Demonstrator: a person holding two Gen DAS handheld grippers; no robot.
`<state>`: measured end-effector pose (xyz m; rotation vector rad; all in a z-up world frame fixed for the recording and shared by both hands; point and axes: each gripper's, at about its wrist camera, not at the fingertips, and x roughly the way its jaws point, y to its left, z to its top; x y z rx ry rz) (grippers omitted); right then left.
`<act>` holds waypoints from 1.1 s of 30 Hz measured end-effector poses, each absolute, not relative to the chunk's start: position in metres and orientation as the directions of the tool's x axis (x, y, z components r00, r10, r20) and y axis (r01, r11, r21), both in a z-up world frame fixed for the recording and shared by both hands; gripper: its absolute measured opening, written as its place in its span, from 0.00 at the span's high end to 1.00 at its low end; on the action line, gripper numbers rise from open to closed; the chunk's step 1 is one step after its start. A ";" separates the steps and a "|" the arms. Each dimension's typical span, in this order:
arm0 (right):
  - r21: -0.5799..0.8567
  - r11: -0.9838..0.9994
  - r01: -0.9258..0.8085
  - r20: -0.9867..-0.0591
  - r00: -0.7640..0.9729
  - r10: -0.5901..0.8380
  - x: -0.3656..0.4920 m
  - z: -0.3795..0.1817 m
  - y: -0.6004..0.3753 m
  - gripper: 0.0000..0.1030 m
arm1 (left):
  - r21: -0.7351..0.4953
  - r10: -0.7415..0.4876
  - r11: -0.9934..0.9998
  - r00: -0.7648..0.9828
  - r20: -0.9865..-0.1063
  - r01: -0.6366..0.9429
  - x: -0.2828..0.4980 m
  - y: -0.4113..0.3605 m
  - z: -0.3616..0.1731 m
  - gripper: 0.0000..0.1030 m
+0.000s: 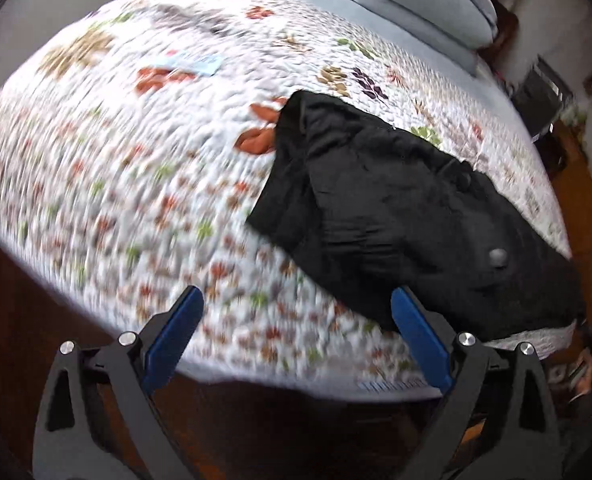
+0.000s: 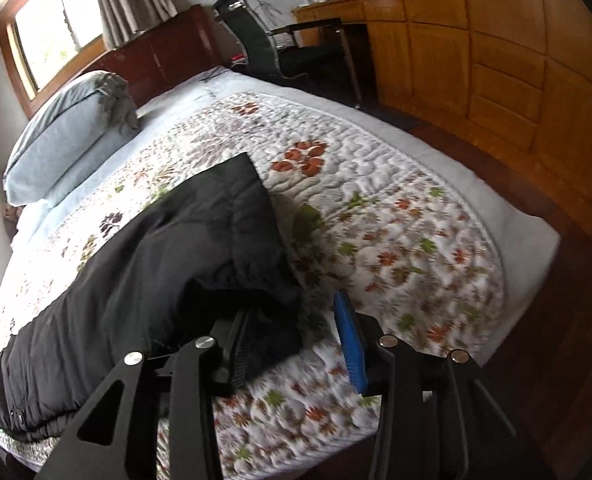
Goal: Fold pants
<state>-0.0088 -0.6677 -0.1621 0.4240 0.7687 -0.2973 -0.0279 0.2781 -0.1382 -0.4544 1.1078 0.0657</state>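
Black pants (image 1: 395,208) lie partly folded on the floral quilt (image 1: 136,184) of a bed, reaching to its near edge. My left gripper (image 1: 296,308) is open and empty above the quilt's edge, with the pants just beyond its right finger. In the right wrist view the pants (image 2: 168,256) stretch from the lower left to the middle of the quilt (image 2: 395,240). My right gripper (image 2: 292,328) is open, and a fold of the pants lies against its left finger.
Pale blue pillows (image 2: 68,132) lie at the head of the bed by a wooden headboard (image 2: 164,52). A black chair (image 2: 280,52) and wooden cabinets (image 2: 495,60) stand beyond the bed. Dark wood floor (image 2: 555,320) surrounds it.
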 end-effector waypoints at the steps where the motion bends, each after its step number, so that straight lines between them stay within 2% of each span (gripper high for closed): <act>1: 0.259 0.869 0.422 -0.721 0.683 -0.117 -0.014 -0.160 -0.667 0.55 | -0.347 -0.185 0.893 0.468 -0.864 -0.288 -0.037 0.280 -0.136 0.08; 5: 0.271 0.845 0.460 -0.710 0.689 -0.147 -0.030 -0.150 -0.664 0.55 | -0.549 -0.323 0.773 0.547 -0.772 -0.319 -0.063 0.270 -0.144 0.08; 10: 0.314 0.845 0.433 -0.665 0.736 -0.130 -0.040 -0.132 -0.649 0.51 | -0.679 -0.427 0.650 0.574 -0.698 -0.342 -0.046 0.242 -0.177 0.08; 14: 0.312 0.864 0.395 -0.651 0.751 -0.109 -0.037 -0.120 -0.635 0.51 | -0.727 -0.442 0.592 0.615 -0.653 -0.346 -0.024 0.238 -0.188 0.13; 16: 0.307 0.871 0.384 -0.650 0.753 -0.103 -0.036 -0.116 -0.630 0.51 | -0.742 -0.471 0.583 0.606 -0.641 -0.331 -0.007 0.237 -0.188 0.58; 17: 0.309 0.872 0.380 -0.647 0.756 -0.100 -0.036 -0.114 -0.628 0.50 | -0.733 -0.471 0.590 0.593 -0.653 -0.338 0.000 0.236 -0.190 0.64; 18: 0.320 0.871 0.372 -0.642 0.762 -0.089 -0.037 -0.112 -0.626 0.50 | -0.720 -0.463 0.599 0.583 -0.668 -0.350 0.007 0.237 -0.191 0.78; 19: 0.328 0.871 0.365 -0.639 0.765 -0.080 -0.037 -0.112 -0.623 0.47 | -0.717 -0.464 0.604 0.579 -0.671 -0.347 0.012 0.237 -0.192 0.84; 27: 0.326 0.899 0.294 -0.665 0.746 -0.003 -0.026 -0.121 -0.593 0.44 | -0.660 -0.398 0.696 0.613 -0.682 -0.282 0.034 0.234 -0.163 0.91; 31: 0.345 0.905 0.249 -0.676 0.735 0.056 -0.017 -0.132 -0.574 0.44 | -0.582 -0.357 0.733 0.527 -0.771 -0.354 0.044 0.236 -0.183 0.90; 33: 0.337 0.907 0.254 -0.693 0.719 0.056 -0.015 -0.139 -0.569 0.44 | -0.598 -0.372 0.708 0.523 -0.767 -0.374 0.039 0.243 -0.198 0.89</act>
